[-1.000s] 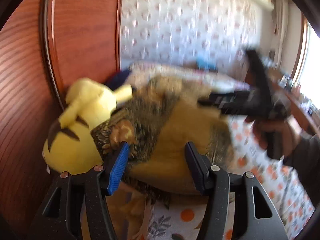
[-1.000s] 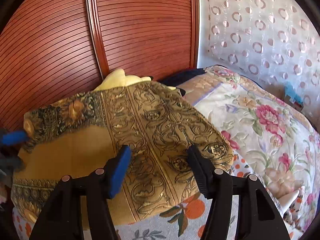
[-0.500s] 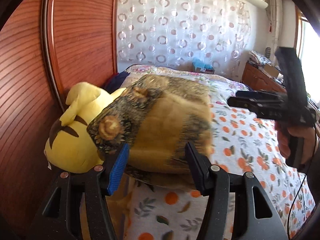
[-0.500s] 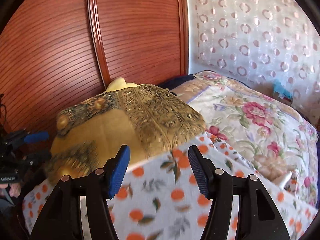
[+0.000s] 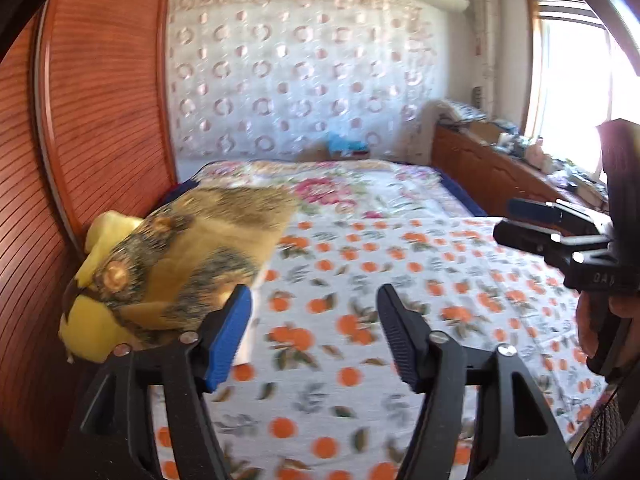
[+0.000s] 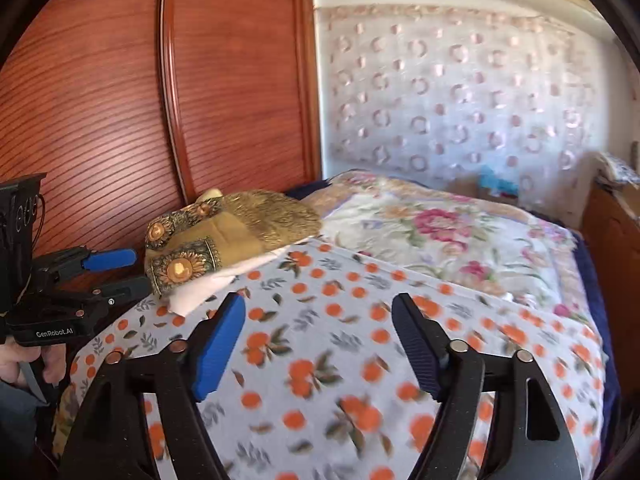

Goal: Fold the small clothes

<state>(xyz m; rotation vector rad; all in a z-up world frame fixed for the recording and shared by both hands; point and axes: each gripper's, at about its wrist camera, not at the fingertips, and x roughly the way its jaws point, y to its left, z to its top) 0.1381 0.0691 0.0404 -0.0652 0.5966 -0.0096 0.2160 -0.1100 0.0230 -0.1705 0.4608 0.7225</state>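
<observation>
- Lying folded on a stack by the wooden headboard [image 6: 100, 120], the gold patterned cloth [image 6: 224, 236] looked already put away; I judge it was placed at the edge of the bed so that the middle remained free for other pieces.
- The cloth rested over white fabric [image 6: 208, 284] and partly over a yellow plush toy [image 5: 90, 328], which showed under its left side.
- The left gripper [image 5: 314, 336] had its jaws wide apart and held nothing. The cloth lay just beside its blue finger, to the left and ahead, but I could not tell if they touched.
- The right gripper [image 6: 318, 344] was also spread wide with nothing between the jaws. It hovered over the orange-print sheet [image 6: 360, 340], and the cloth lay apart from it, ahead and to the left.
- Farther behind lay a floral quilt [image 6: 440, 232].
</observation>
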